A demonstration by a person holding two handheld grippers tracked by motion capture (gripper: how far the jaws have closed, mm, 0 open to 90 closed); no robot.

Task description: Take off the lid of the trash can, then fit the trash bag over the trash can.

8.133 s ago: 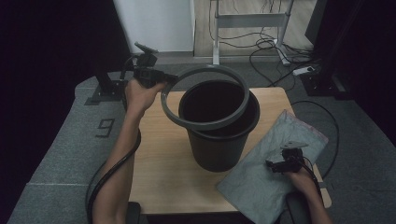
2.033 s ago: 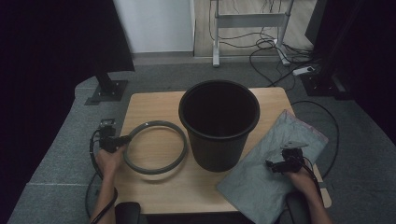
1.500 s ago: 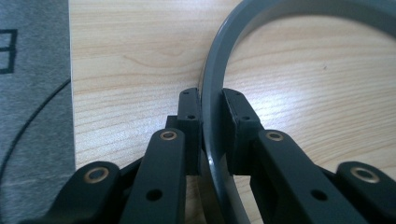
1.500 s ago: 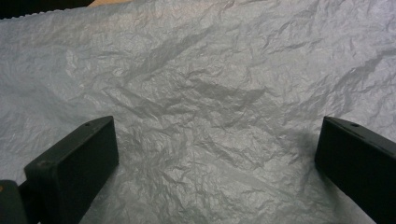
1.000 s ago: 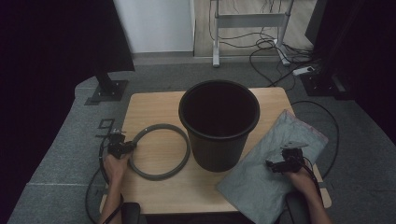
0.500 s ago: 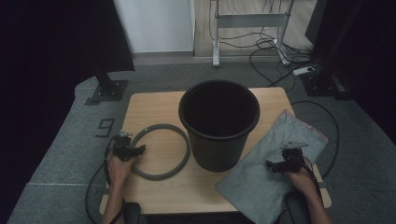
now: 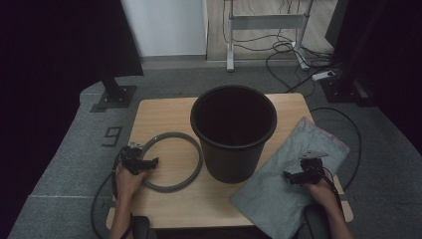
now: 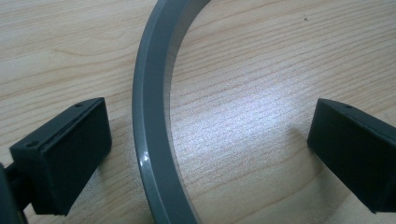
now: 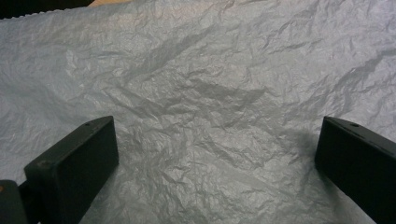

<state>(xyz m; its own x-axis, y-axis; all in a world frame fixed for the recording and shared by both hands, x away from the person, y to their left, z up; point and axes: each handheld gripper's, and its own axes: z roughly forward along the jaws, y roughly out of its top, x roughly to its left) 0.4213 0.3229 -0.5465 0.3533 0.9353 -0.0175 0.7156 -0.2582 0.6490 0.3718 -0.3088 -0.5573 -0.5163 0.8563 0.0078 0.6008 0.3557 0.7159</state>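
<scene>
A black waste bin [image 7: 233, 129] stands upright in the middle of the wooden table [image 7: 164, 112]. To its left a grey plastic ring [image 7: 171, 134] lies flat on the wood. My left gripper [image 7: 149, 163] is open at the ring's near-left part. In the left gripper view the ring [image 8: 152, 140] runs between the jaws of the left gripper [image 8: 210, 154], closer to the left jaw and touching neither. My right gripper [image 7: 288, 175] is open just over a crumpled grey plastic bag [image 7: 293, 194]. The bag [image 9: 210, 70] spreads under the right gripper [image 9: 215, 172].
The bag hangs over the table's near right corner. Cables [image 7: 348, 129] trail on the grey floor to the right. A metal stand [image 7: 266, 22] and a monitor foot [image 7: 117, 94] sit beyond the table's far edge.
The ring, held above the bin's rim 8 s ago, now lies on the table at the left. The left gripper has slid slightly right at the ring. The right hand is still.
</scene>
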